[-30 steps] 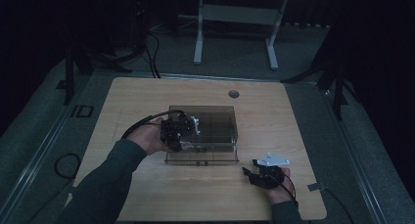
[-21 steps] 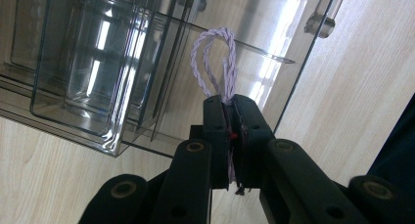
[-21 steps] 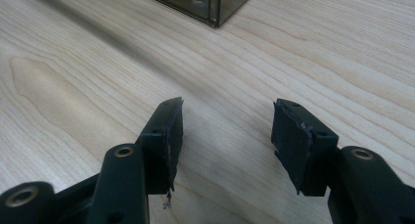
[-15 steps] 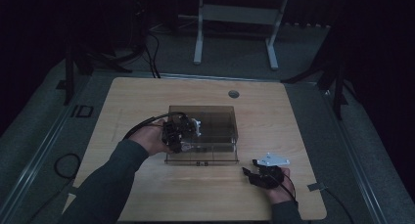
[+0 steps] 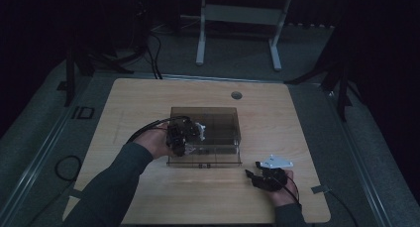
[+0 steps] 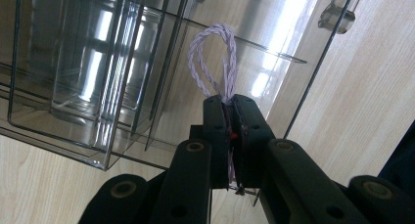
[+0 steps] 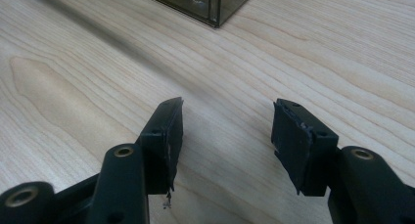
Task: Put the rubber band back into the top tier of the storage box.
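Lighting and picture quality: dim high view, bright gripper views.
High view underexposed, surroundings near black, the bench (image 5: 148, 98) muted. Left gripper view bright; white glare streaks on the clear box (image 6: 98, 62) beyond the left claw (image 6: 230, 104), whose near parts are soft. Right gripper view evenly lit; faint shadow ahead of the right claw (image 7: 227, 121).
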{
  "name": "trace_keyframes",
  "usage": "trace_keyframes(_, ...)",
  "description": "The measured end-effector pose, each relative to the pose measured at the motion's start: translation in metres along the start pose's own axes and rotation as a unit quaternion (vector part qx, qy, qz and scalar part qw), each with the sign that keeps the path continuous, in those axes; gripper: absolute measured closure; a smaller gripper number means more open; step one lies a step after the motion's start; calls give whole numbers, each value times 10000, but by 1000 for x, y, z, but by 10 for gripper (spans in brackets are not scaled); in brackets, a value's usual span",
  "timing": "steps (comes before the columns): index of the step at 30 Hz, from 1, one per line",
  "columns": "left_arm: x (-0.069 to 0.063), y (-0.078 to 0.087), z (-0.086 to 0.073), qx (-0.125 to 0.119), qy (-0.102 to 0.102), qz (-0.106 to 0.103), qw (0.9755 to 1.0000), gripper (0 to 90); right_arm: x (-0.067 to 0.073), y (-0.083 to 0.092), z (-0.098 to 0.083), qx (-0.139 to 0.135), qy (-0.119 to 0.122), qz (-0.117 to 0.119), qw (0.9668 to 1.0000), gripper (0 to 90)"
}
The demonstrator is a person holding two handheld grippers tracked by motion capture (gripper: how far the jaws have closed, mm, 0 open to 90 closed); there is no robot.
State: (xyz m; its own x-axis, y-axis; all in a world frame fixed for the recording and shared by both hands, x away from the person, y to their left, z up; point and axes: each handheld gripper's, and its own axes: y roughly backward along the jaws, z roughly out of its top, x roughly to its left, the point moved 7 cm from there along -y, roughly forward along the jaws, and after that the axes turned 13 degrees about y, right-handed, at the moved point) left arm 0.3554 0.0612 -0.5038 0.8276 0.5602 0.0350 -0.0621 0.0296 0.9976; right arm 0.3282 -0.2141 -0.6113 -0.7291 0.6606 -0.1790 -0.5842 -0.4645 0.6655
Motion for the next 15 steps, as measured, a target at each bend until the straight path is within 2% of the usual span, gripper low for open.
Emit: trace_keyframes(15,0,-7,0,147,-13,28,9999,858,0,0,0,1,-1,0,10000,454)
